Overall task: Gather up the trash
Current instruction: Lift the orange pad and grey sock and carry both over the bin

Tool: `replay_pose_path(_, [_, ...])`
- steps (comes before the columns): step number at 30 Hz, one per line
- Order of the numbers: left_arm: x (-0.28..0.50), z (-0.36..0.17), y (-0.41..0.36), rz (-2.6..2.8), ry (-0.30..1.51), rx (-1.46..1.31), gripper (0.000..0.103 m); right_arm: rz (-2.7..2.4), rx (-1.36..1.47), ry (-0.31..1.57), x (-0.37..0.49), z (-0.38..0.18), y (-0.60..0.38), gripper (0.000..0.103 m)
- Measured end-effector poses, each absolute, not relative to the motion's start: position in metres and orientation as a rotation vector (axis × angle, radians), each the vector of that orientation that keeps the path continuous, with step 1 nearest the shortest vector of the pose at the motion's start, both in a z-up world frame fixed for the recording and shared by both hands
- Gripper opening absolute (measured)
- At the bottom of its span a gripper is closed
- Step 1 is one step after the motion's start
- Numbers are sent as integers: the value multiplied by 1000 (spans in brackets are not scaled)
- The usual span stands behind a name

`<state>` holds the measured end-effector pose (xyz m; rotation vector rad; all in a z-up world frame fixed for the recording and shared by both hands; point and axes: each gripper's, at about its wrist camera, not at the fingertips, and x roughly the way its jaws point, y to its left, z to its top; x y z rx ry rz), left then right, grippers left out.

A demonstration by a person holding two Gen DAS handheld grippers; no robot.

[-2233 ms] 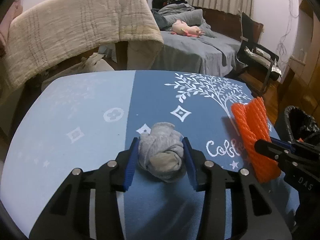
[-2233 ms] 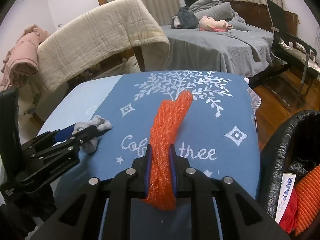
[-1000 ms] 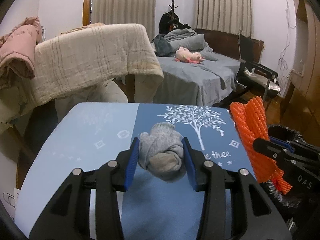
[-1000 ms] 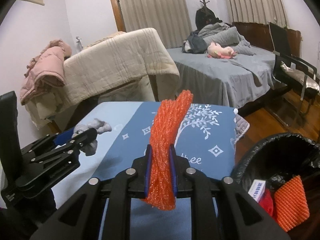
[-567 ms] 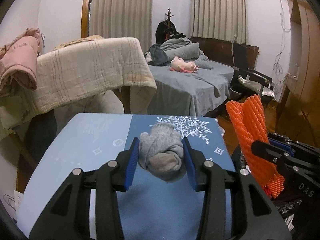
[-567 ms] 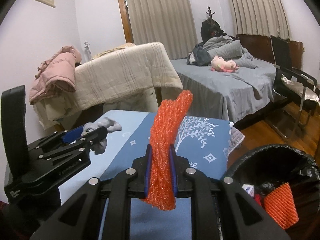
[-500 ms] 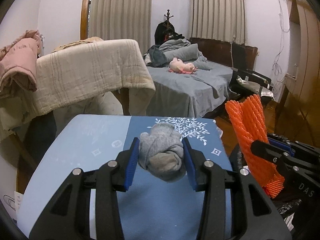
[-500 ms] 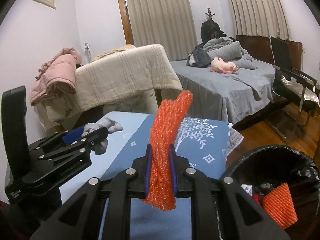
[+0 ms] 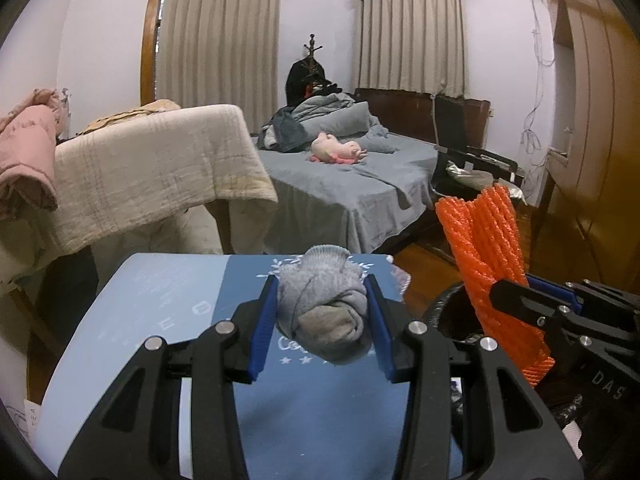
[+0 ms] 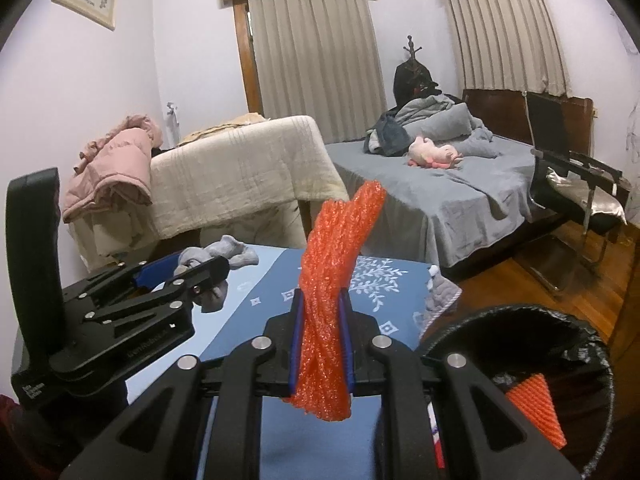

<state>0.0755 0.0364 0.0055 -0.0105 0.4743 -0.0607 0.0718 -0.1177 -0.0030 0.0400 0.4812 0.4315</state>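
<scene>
My left gripper (image 9: 322, 330) is shut on a balled grey sock (image 9: 324, 308) and holds it in the air above the blue table (image 9: 160, 320). In the right wrist view the same gripper (image 10: 188, 272) shows at the left with the sock (image 10: 234, 254) sticking out. My right gripper (image 10: 322, 344) is shut on a twisted orange foam net (image 10: 340, 264), held up over the table's right side. That net (image 9: 486, 248) stands at the right of the left wrist view. A bin lined with a black bag (image 10: 560, 360) sits low on the right, with an orange net piece (image 10: 538, 410) inside.
Behind the table (image 10: 380, 280) a chair draped with a cream quilt (image 10: 240, 184) and a pink jacket (image 10: 112, 168) stands. A grey bed (image 10: 460, 192) with a pink plush toy (image 10: 434, 156) lies further back. A black folding chair (image 10: 576, 184) is on the wooden floor at right.
Both grippers have risen and drawn back from the table with their loads still held. The table looks smaller and lower, and more of the room and the bin rim shows.
</scene>
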Motion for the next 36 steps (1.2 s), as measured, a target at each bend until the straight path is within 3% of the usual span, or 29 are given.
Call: replay_pose_path(36, [68, 20, -71, -255, 421, 61, 42, 244, 75, 434, 43, 7, -222, 16])
